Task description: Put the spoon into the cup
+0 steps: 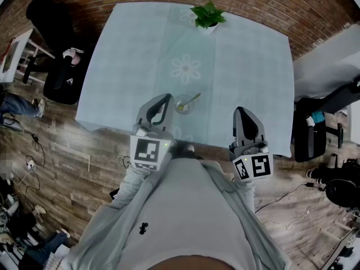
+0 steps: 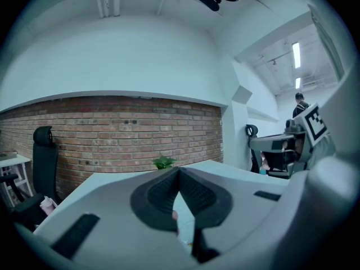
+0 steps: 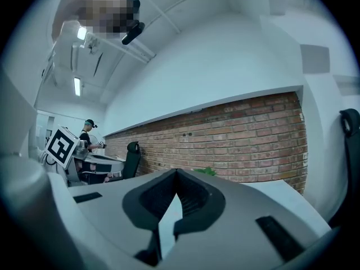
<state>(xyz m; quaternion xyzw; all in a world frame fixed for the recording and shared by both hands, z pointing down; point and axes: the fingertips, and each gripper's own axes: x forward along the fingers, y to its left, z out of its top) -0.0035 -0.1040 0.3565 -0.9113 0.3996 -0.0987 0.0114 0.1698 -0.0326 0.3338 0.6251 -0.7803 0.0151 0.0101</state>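
A clear glass cup (image 1: 183, 104) stands near the front edge of the table (image 1: 124, 66), which has a pale blue cloth. A yellowish spoon (image 1: 193, 99) rests in the cup with its handle leaning out to the upper right. My left gripper (image 1: 163, 100) is just left of the cup, over the table's front edge, jaws shut and empty. My right gripper (image 1: 242, 112) hangs further right over the same edge, also shut with nothing in it. Both gripper views look level across the table toward the brick wall; in each, the left gripper (image 2: 179, 172) and the right gripper (image 3: 177, 173) show tips that meet.
A small potted plant (image 1: 207, 16) stands at the table's far edge and shows as plant (image 2: 163, 162) and plant (image 3: 206, 171). A black office chair (image 1: 59, 49) is at the left, another chair (image 1: 315, 131) at the right. Cables lie on the wooden floor (image 1: 50, 151).
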